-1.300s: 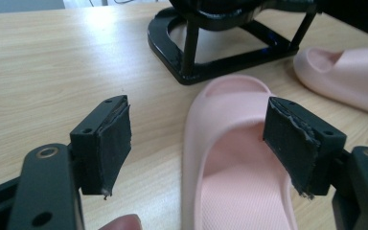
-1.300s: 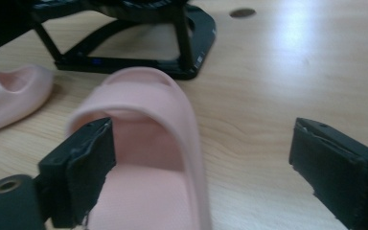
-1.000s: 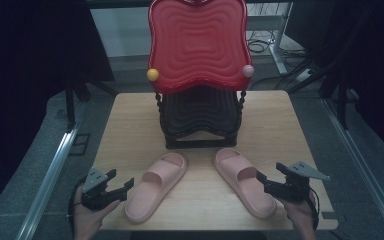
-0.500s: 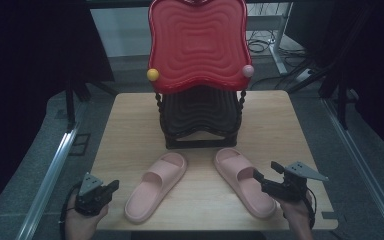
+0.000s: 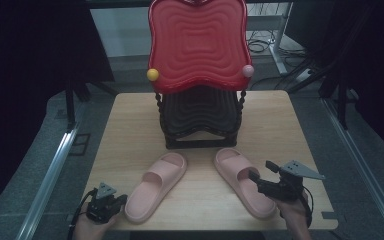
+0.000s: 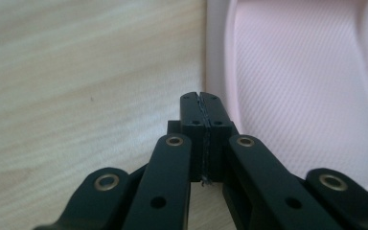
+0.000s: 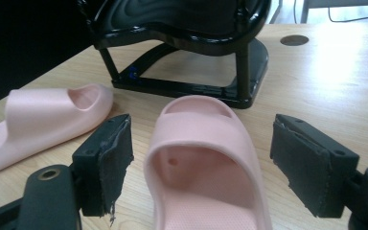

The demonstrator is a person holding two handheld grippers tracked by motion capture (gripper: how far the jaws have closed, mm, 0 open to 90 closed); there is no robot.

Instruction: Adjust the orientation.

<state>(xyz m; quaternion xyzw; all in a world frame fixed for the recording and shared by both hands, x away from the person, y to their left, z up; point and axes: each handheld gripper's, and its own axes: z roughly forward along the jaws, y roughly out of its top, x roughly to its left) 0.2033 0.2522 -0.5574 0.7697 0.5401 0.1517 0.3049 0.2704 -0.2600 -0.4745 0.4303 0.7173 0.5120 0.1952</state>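
Two slippers [image 7: 206, 158] between spread jaws

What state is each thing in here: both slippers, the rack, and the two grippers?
Left slipper: flat on table, sole down, not held.
Right slipper: flat on table, sole down, between open jaws, ungripped.
Shoe rack: upright, both shelves empty.
Left gripper: shut, nothing between the jaws, beside left slipper's heel edge.
Right gripper: open, straddling right slipper.

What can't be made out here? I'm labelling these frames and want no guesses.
- Left slipper: toe and strap cut off by the left gripper view's edges.
- Right slipper: heel cut off by the right gripper view's bottom edge.
- Black rack: shelves hidden under the red tray, high view.
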